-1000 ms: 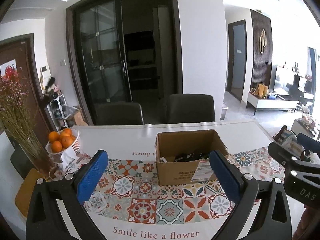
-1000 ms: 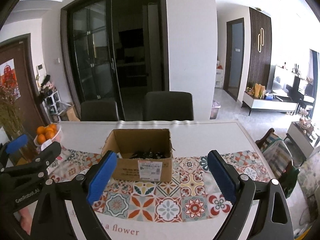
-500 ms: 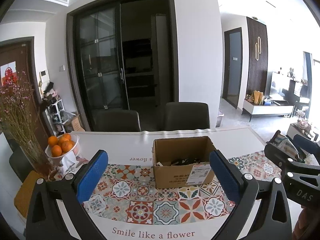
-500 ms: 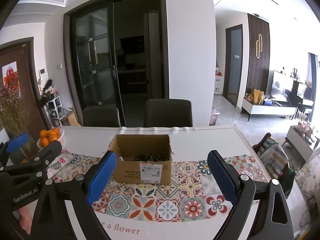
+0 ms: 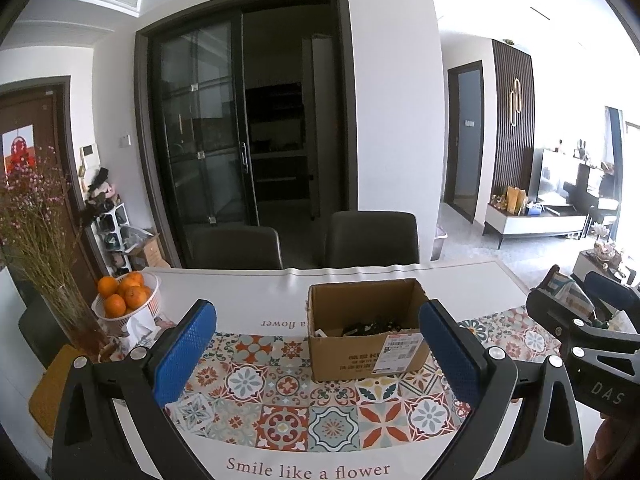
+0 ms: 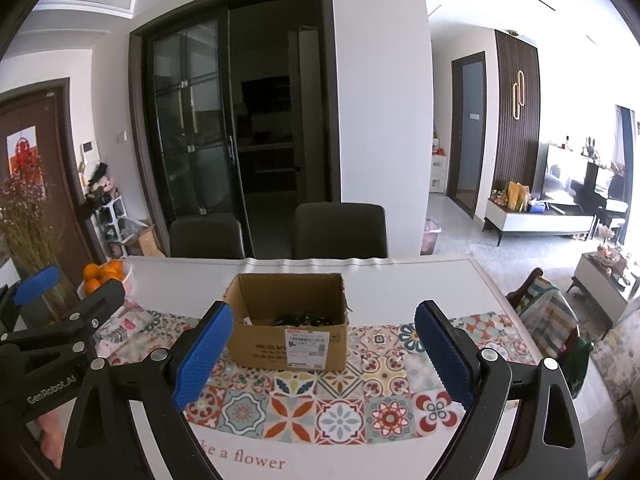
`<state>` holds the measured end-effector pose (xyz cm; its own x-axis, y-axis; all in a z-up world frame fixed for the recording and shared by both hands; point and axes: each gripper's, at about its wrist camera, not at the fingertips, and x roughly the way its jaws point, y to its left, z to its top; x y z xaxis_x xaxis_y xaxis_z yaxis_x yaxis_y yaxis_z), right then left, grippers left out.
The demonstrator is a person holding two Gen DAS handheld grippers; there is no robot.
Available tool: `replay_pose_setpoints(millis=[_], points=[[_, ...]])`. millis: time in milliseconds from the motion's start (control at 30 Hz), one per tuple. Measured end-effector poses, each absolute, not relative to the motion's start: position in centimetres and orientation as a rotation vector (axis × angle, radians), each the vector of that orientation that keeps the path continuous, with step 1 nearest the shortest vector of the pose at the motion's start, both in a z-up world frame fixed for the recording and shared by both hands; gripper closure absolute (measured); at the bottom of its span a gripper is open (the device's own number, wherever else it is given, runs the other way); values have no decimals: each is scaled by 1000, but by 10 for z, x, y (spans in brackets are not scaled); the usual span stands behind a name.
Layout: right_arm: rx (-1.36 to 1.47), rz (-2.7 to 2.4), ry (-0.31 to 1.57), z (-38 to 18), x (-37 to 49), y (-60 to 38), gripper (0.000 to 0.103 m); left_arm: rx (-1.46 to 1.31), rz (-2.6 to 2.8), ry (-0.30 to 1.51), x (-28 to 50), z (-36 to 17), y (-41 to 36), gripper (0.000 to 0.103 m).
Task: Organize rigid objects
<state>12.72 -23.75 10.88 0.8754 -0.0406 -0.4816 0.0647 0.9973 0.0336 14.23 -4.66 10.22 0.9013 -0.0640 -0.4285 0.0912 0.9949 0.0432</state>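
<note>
An open cardboard box point(image 5: 366, 330) sits on the tiled cloth point(image 5: 280, 400) of a white table point(image 5: 240, 292), right of centre in the left wrist view and at centre in the right wrist view, with small dark items point(image 5: 370, 327) lying in its bottom. The left gripper point(image 5: 318, 354) has its 2 blue pads wide apart with nothing between them; the right gripper point(image 6: 324, 354) is likewise spread and empty, both low in frame and well short of the box. Only the left wrist view shows the full bowl of oranges point(image 5: 122, 296) at middle left, the dried flowers point(image 5: 36, 216) in their vase, and the whole line "Smile like a flower" at the bottom. Only the right wrist view shows the striped chair point(image 6: 548, 316) at lower right and the left gripper from the side at lower left. Compared with 1 second ago, the box sits smaller and lower in both views and more of the ceiling shows; the pads' spread is unchanged.
</note>
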Motion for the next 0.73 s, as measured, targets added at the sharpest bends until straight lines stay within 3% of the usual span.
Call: replay_pose_setpoints(millis=[733], points=[[50, -53, 500, 110, 129, -235, 10, 45, -87, 457, 137, 104, -43, 0]])
